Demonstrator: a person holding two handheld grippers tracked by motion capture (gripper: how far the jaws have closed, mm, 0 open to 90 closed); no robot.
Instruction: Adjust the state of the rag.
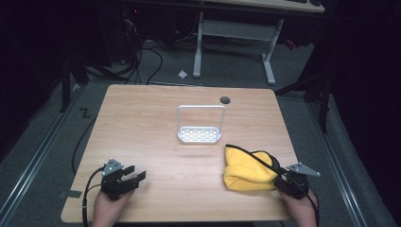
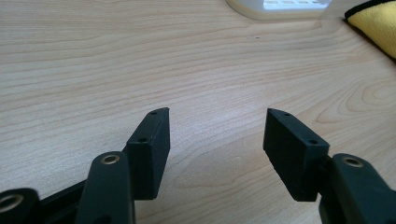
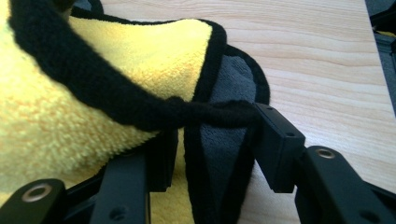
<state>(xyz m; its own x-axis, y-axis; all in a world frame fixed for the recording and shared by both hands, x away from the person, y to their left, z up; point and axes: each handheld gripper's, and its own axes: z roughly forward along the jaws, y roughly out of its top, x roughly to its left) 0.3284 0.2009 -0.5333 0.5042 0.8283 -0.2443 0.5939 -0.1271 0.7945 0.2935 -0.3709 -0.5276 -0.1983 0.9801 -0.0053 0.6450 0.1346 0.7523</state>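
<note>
A yellow cloth [image 1: 246, 172] with a black hem and a grey underside lies folded on the wooden table [image 1: 142, 118] at the front right. My right gripper [image 1: 283, 182] sits at its right edge. In the right gripper view the jaws [image 3: 215, 123] stand apart with a grey fold of the cloth [image 3: 70, 121] between them, and the thick black hem [image 3: 140, 107] runs across to the right fingertip [image 3: 275, 140]. My left gripper [image 1: 136, 173] rests at the front left, open over bare wood [image 2: 217, 112], with nothing between its fingers.
A small white rack [image 1: 200, 135] with a tall wire handle stands mid-table; its base [image 2: 280, 7] and a corner of the cloth [image 2: 378, 23] show in the left gripper view. A dark round grommet [image 1: 225, 100] sits near the far edge. Desk legs and cables lie beyond.
</note>
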